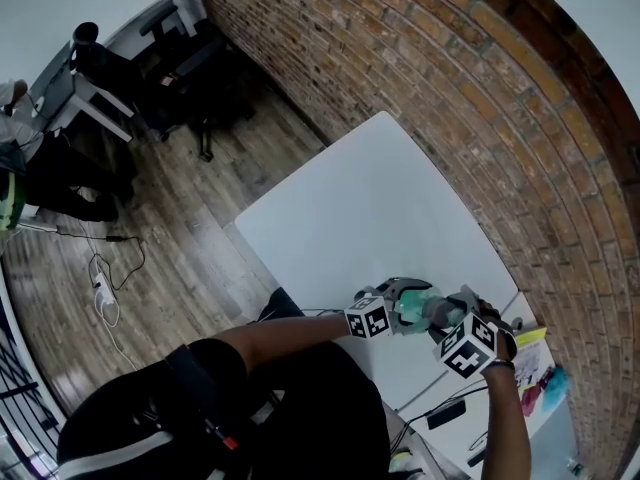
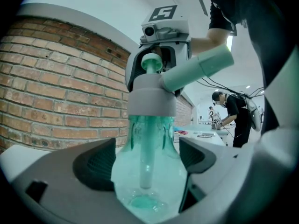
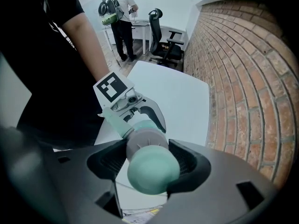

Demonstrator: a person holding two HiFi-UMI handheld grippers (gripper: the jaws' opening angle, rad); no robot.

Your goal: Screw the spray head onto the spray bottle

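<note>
While the spray head (image 2: pixel 150 97) sits on the neck of the spray bottle (image 2: pixel 140 181), the screwing-on step is in hand.
The bottle's body is clamped in the left hand-held gripper (image 2: pixel 147 162) and held in the air above the near side of the table (image 1: pixel 370 198). The right hand-held gripper (image 3: pixel 148 160) is clenched round the head's grey collar (image 3: pixel 140 141). Whether the thread is fully home cannot be told. The next move likely calls for twisting the collar squarely against a steady bottle.

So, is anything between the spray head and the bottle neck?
Nothing visible. The spray head sits on the spray bottle already; the right gripper grips the head, the left gripper the bottle.
</note>
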